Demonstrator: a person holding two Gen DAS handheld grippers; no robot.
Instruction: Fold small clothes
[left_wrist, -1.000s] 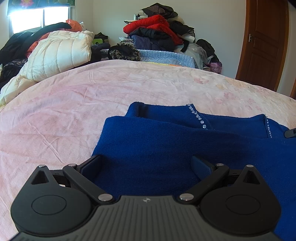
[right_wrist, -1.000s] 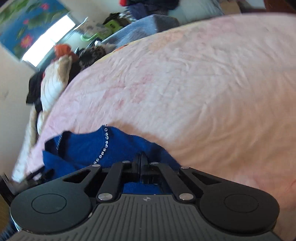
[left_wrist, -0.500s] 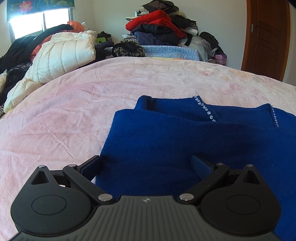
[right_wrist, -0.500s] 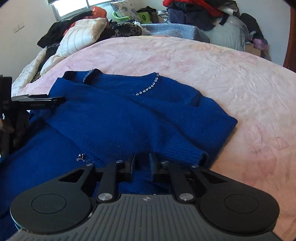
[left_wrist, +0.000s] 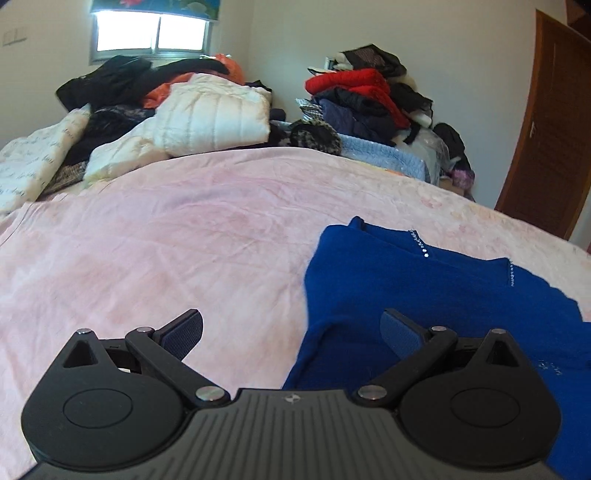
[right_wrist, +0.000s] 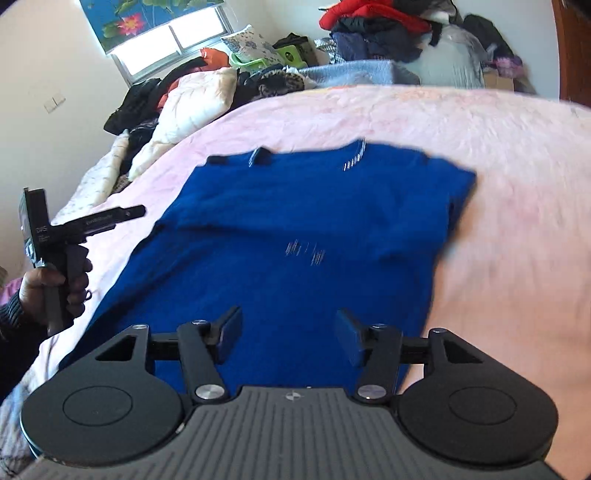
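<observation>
A blue knitted sweater (right_wrist: 303, 236) with small rhinestones at the neck lies spread on the pink bedspread (right_wrist: 498, 184), its sleeves folded in. My right gripper (right_wrist: 288, 341) hovers over the sweater's near hem; its jaws are opening and nothing is pinched between them. My left gripper (left_wrist: 291, 334) stands open at the sweater's (left_wrist: 424, 295) left edge, above the bedspread (left_wrist: 147, 258), and holds nothing. In the right wrist view the left gripper (right_wrist: 135, 212) shows from the side, held by a hand (right_wrist: 55, 286), left of the sweater.
Piles of clothes and a white padded jacket (left_wrist: 207, 114) crowd the far side of the bed. A stack with a red coat (left_wrist: 354, 83) stands behind it. A wooden door (left_wrist: 554, 129) is at the right, a window (left_wrist: 151, 31) at the back.
The right gripper has let go of the sweater, opened and pulled back toward the near hem. The left gripper has moved left, off the sweater to its edge.
</observation>
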